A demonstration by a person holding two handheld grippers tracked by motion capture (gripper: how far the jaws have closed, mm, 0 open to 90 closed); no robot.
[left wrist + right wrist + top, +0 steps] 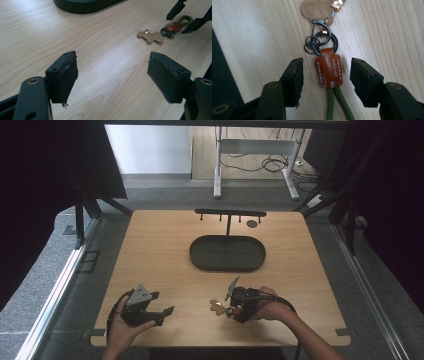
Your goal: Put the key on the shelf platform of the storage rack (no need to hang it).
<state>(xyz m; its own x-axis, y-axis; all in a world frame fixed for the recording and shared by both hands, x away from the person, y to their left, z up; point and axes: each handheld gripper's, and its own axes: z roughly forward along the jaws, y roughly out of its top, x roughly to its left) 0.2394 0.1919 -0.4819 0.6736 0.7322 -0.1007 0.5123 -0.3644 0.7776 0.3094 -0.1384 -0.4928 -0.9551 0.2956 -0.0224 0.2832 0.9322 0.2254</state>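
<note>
A pale wood table (165,245) with fine grain stands on grey carpet, dark curtains on both sides and metal rails along its edges. Beyond it, a white desk frame (255,160) stands on the floor with black cables (272,164) looped behind it.

Toward the far middle of the table lies a black oval tray (227,253). Just behind it stands a thin black rack (230,213) with small pegs, and a dark round disc (252,223) lies near the rack's right end.

The keychain (328,70) lies near the front edge, right of centre. It has a brown leather tab, a green cord (337,105) running back from it, dark metal rings (319,41) and a clasp, and a tan leather charm (317,9) at the far end with a small glittery piece on it.

The right gripper (327,80) is low over the table, its fingers (293,80) open on either side of the leather tab, not touching it. The cord runs back between them.

The left gripper (150,309) is held at the front left, well apart from the keychain, with its fingers (63,75) wide open and nothing between them. In the left gripper view the keychain lies ahead to the right, the other gripper's tips beside it.
</note>
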